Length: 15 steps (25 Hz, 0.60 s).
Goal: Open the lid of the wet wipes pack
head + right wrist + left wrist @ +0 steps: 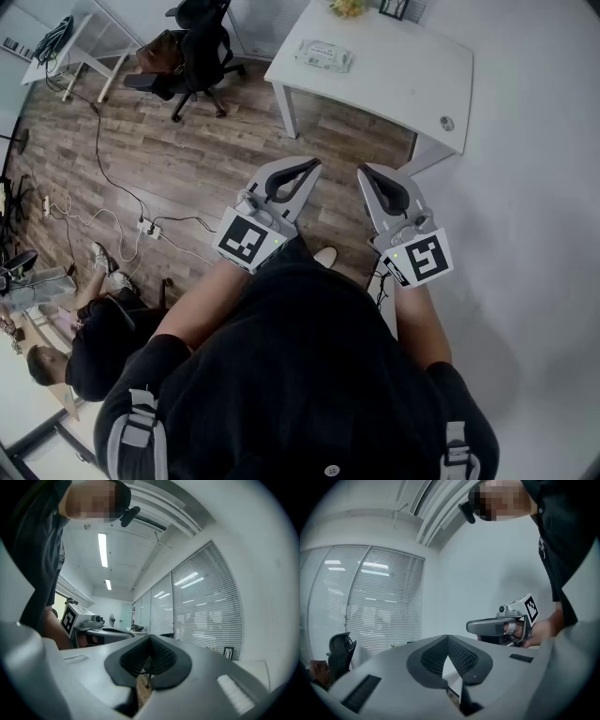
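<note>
an office's wood-plank floor spread below the head camera, with a white desk standing at its far side next to a pale wall. a person in a black top filled the foreground, arms stretched forward and one gripper in each hand. a second person sat low at the picture's left edge. a black office chair stood left of the desk, near a second white table. closed window blinds showed in both gripper views.

the left gripper and the right gripper were held level and side by side over the floor. they were near each other but apart, both pointing toward the desk and short of it. each gripper's own view showed its jaws clenched tip to tip with nothing caught between them.

the wet wipes pack lay flat on the desk top, toward its far left part, well apart from both grippers and touched by neither. its lid was too small to make out. a white power strip with trailing cables lay on the floor to the left of the left gripper. a small round fitting sat near the desk's near right corner.
</note>
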### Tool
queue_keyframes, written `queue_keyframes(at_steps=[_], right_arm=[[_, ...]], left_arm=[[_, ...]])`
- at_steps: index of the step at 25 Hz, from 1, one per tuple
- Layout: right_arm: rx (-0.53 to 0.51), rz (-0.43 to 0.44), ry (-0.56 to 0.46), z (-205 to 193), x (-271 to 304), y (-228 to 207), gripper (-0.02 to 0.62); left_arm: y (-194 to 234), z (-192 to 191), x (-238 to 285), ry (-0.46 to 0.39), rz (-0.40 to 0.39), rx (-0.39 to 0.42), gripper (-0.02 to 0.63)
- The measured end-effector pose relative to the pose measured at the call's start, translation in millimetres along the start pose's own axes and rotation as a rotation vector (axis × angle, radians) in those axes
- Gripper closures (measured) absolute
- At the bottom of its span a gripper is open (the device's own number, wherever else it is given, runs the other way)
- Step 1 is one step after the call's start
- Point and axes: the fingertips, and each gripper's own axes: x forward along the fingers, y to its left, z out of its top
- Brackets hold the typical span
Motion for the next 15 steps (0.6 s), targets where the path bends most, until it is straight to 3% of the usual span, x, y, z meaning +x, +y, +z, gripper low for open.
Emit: queue_keyframes(at_steps=[10,15], right_arm=[[0.017,0.0,0.008,-0.1,-4.9,-2.1,0.584],[0.016,0.015,0.026,-6.0,-0.3,-0.1,0.584]], left_arm=[[-2.1,6.0,4.5,-0.003,0.002,0.026,0.6],[7.1,1.2,2.3,-0.009,0.014,-0.001,0.6]])
